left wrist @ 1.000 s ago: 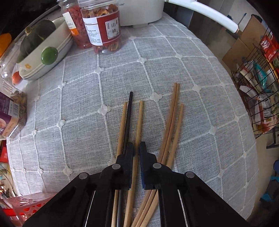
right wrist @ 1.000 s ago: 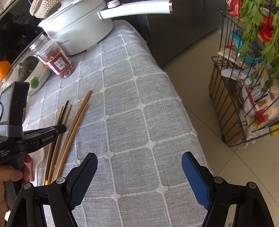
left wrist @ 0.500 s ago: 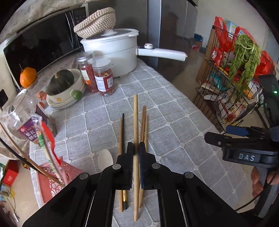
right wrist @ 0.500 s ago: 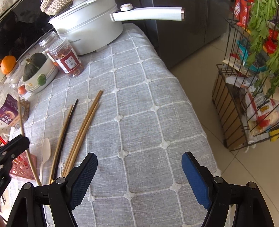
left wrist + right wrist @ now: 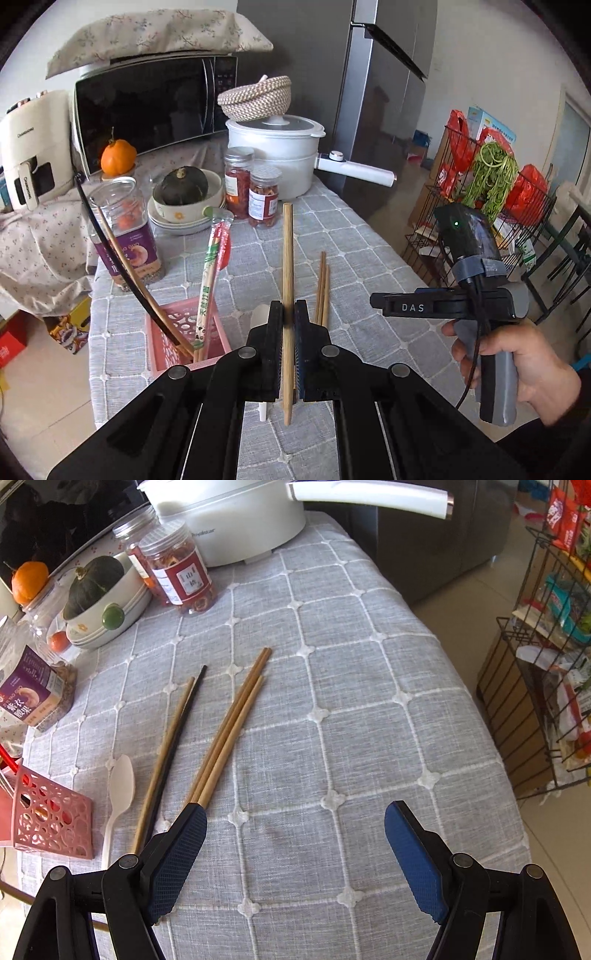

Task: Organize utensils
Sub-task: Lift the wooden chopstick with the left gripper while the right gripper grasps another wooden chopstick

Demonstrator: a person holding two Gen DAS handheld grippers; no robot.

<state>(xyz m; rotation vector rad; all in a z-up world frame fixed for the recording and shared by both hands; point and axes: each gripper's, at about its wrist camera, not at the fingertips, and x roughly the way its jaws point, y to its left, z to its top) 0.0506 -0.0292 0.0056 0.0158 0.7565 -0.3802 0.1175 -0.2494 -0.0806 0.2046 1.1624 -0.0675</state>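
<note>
Chopstick point(image 5: 287, 266) clamped upright between left gripper point(image 5: 289, 325) jaws.

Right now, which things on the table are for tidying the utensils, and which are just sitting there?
For the job:
- long wooden chopstick, pinched in the left claw
- pink perforated plastic basket
- loose wooden chopsticks
- black chopstick
- white plastic spoon
- right claw, open

Just sitting there:
- white pot with long handle
- red-labelled clear jars
- green squash in a bowl
- grey quilted tablecloth

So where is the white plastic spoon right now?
In the right wrist view, the white plastic spoon lies flat on the grey checked tablecloth, lower left, between the pink perforated basket and a light wooden chopstick.
</note>
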